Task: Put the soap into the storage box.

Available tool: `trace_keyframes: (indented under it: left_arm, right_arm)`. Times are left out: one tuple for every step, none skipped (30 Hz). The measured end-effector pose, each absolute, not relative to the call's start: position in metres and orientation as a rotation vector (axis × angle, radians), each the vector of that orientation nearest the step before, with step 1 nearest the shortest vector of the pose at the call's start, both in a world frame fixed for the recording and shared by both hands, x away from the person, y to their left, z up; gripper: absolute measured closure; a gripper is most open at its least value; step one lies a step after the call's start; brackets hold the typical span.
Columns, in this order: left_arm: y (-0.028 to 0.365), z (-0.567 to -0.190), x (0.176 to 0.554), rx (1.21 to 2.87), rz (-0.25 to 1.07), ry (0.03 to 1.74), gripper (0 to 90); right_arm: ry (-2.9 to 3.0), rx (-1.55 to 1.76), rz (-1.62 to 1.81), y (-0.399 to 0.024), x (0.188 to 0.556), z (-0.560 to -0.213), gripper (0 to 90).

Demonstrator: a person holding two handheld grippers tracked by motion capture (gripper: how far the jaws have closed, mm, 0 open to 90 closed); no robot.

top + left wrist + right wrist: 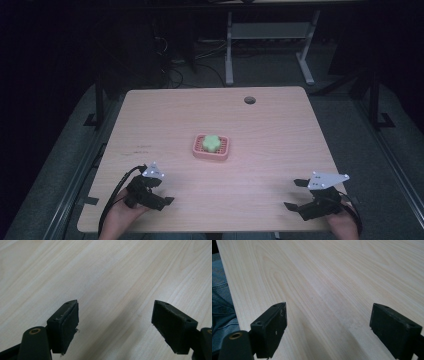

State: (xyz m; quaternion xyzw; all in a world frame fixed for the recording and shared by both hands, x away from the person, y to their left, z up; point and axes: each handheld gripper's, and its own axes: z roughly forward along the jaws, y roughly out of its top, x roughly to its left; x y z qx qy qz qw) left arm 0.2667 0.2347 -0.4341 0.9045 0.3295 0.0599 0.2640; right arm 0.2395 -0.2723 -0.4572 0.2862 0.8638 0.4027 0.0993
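A pink slotted tray (222,152) sits at the middle of the wooden table (280,135), and a green flower-shaped piece (212,143) lies in it. My left gripper (162,191) rests near the front left edge, open, jaws pointing right. In its own view the left gripper (115,322) has only bare wood between its wide-apart jaws. My right gripper (293,194) rests near the front right edge, open, jaws pointing left. From its own camera the right gripper (328,327) also holds nothing.
A round cable hole (249,100) is in the table's far right part. A white-legged desk frame (270,35) stands on the dark floor behind. Blue denim (220,302) shows past the table's front edge in the right gripper view.
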Motion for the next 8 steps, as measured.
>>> trace_keyframes:
  left_arm:
    - [0.2349,-0.4355,0.2655,2.435,0.165,0.899,21.6]
    - [0.2357,-0.4365,0.2645,2.433,0.166,0.9,21.5]
    - [0.2357,-0.4389,0.2618,2.428,0.169,0.907,21.5]
    - [0.2354,-0.4398,0.2607,2.434,0.172,0.91,21.5]
    - [0.2347,-0.4408,0.2596,2.434,0.166,0.911,21.5]
    - [0.2341,-0.4415,0.2588,2.434,0.164,0.911,21.5]
    - [0.2341,-0.4415,0.2588,2.434,0.164,0.911,21.7]
    - [0.2331,-0.442,0.2582,2.445,0.166,0.905,21.7]
  right_arm:
    - [2.556,0.847,1.187,-0.2721,0.2394,-0.457,13.8]
    - [2.557,0.846,1.187,-0.2719,0.2392,-0.4569,13.8]
    - [2.556,0.846,1.188,-0.272,0.2392,-0.4568,13.8]
    - [2.554,0.846,1.19,-0.272,0.2393,-0.4567,13.8]
    - [2.554,0.846,1.192,-0.272,0.2394,-0.4567,13.8]
    - [2.556,0.842,1.192,-0.272,0.2396,-0.4564,13.8]
    - [2.557,0.839,1.193,-0.2718,0.2397,-0.4562,13.8]
    - [2.554,0.834,1.197,-0.2715,0.2398,-0.456,13.8]
